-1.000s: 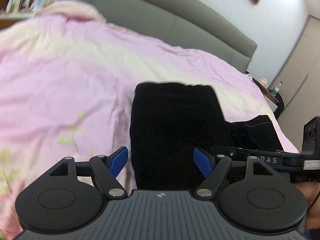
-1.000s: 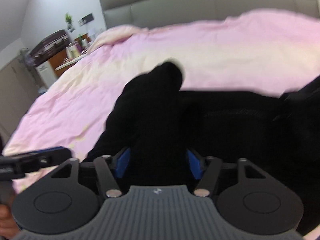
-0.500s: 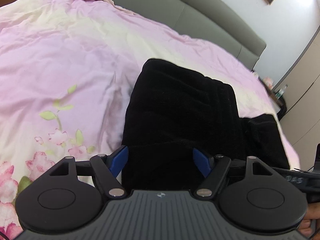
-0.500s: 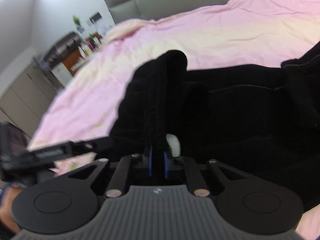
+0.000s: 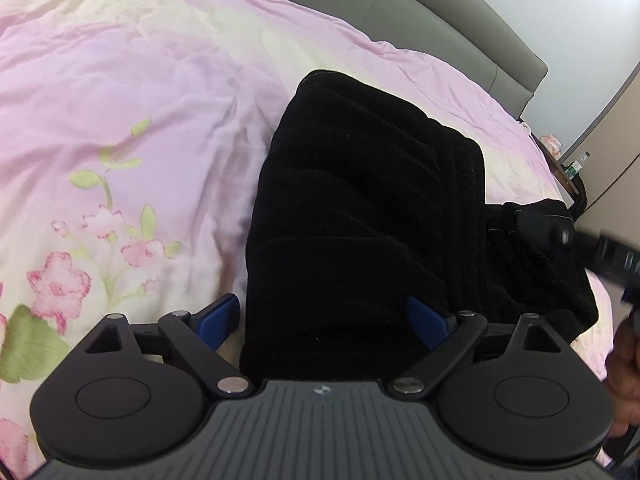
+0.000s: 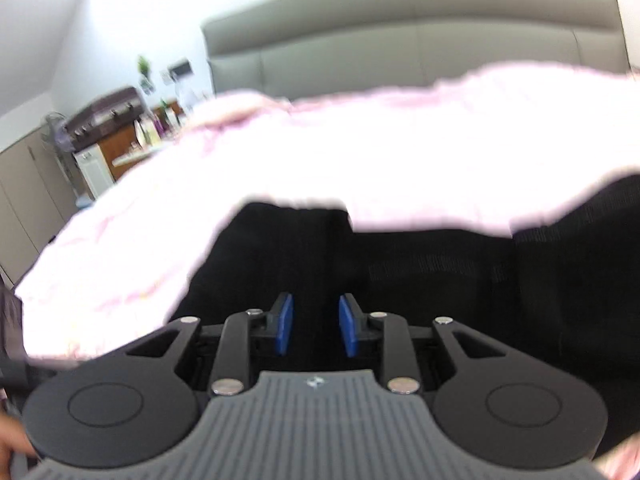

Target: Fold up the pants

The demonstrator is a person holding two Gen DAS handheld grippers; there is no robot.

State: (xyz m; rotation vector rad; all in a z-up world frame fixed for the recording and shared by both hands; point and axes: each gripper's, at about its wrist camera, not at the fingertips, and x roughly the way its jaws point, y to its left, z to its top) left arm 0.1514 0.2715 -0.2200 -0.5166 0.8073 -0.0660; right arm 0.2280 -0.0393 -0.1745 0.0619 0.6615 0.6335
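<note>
The black pants (image 5: 368,216) lie folded on the pink bedspread (image 5: 120,100), running toward 1 o'clock. The left claw (image 5: 324,320) has just spread wide — pads clear of the cloth. The right claw (image 6: 316,324), narrow, has just been parting, nothing pinched.

left wrist view: close over the black pants (image 5: 360,216), looking down across the pink bed cover (image 5: 120,100).
right wrist view: low and close, looking over the pants (image 6: 400,264) toward the grey headboard (image 6: 400,40).
both views share: pants, bed cover, headboard.
</note>
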